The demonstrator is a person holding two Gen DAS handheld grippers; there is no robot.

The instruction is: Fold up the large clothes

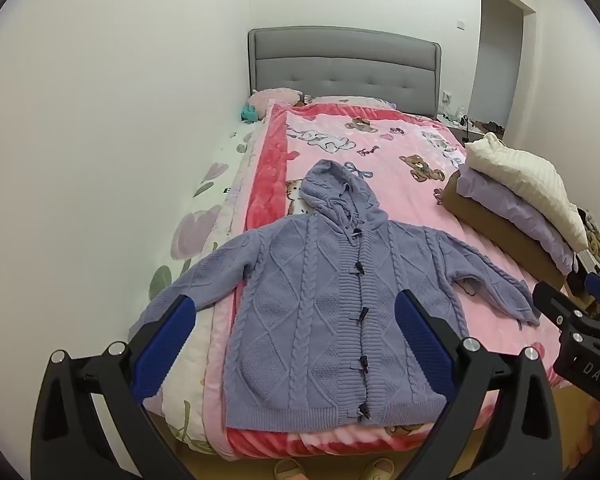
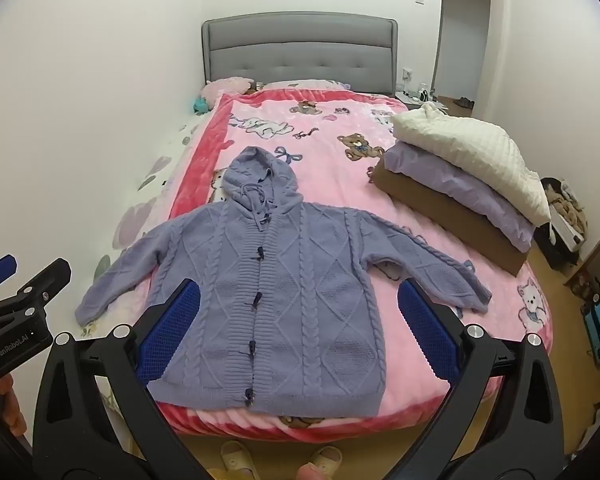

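Note:
A lavender cable-knit hooded cardigan (image 1: 320, 300) lies flat, front up, sleeves spread, on the pink blanket (image 1: 400, 184) near the foot of the bed; it also shows in the right wrist view (image 2: 292, 300). My left gripper (image 1: 296, 340) is open and empty, held above the cardigan's hem. My right gripper (image 2: 298, 328) is open and empty, also above the lower part of the cardigan. Each gripper shows at the edge of the other's view.
A stack of folded clothes (image 2: 472, 172), cream on lilac on brown, sits on the bed's right side. The grey headboard (image 2: 300, 52) and pillows are at the far end. The wall runs along the left. Slippers (image 2: 280, 460) lie on the floor at the foot.

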